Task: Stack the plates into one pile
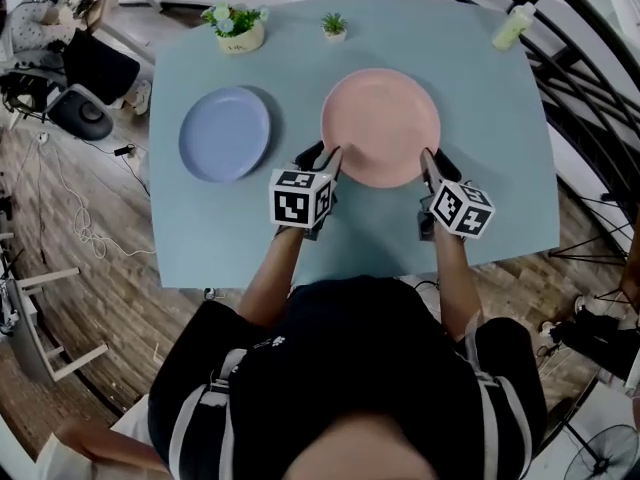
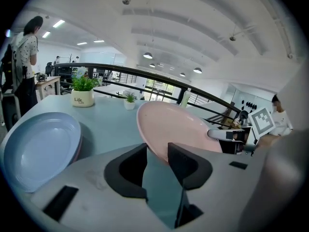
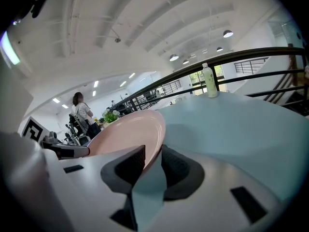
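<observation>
The step in hand is judged to be the carrying of the pink plate point(image 1: 380, 126) to the pile. Its near rim is pinched on one side by the left hand-held gripper point(image 1: 322, 156) and on the other by the right hand-held gripper point(image 1: 437, 160). In each gripper view the rim is seen nipped between the two pads, so neither hand-held gripper is spread free. The plate is held tilted, and it appears to be raised clear of the worktop point(image 1: 370, 238), with a shadow cast beneath it.

The blue plate point(image 1: 225, 133) lies flat on the worktop, well apart to the left, and nothing is held above it yet. For the next move the pink plate would have to be brought leftward until it is centred over the blue one. It would then have to be levelled and lowered, and both grips released together so that it is not tipped.

Two plates are counted for certain, one pink and one blue. A pinkish edge is glimpsed under the blue rim in the left gripper view, but whether a further plate lies there cannot be told. Two hand-held grippers are counted. At the far edge of the worktop two potted plants, a larger point(image 1: 235, 26) and a smaller point(image 1: 334, 26), and one bottle point(image 1: 512, 26) are counted.
</observation>
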Motion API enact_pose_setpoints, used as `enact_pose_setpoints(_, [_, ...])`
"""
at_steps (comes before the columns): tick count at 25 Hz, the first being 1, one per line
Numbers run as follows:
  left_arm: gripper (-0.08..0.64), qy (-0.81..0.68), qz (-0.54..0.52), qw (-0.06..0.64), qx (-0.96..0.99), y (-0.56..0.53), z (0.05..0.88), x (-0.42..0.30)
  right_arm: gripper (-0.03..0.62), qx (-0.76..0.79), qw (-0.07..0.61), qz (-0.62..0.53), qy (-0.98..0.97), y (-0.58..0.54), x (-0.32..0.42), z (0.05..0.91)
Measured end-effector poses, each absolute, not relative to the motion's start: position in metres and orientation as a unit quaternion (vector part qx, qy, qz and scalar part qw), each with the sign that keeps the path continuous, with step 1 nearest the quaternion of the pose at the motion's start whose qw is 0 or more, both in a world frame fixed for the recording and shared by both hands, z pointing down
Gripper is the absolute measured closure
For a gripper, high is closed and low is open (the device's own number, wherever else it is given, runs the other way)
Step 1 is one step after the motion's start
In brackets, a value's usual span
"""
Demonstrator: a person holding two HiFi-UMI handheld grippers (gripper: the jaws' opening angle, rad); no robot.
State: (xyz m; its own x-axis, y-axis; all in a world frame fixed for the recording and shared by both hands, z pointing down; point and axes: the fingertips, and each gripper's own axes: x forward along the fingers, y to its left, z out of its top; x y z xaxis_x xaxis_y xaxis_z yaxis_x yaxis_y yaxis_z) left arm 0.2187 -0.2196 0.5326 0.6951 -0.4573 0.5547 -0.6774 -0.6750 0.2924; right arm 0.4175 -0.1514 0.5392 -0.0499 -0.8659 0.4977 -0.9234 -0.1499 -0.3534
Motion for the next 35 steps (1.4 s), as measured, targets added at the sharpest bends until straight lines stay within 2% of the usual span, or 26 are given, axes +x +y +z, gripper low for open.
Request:
enact_pose_setpoints(21, [0.423, -0.432, 0.188, 0.278, 0.837, -0.260, 0.531, 0.020, 0.483, 0.591, 0.084, 0.305, -0.742, -0.244, 0.230, 0.529])
enact_pose_setpoints(35, [0.423, -0.460, 0.189, 0.290, 0.818, -0.286, 0.542, -0.069, 0.479, 0.561, 0.098, 0.314, -0.760, -0.281, 0.141, 0.543])
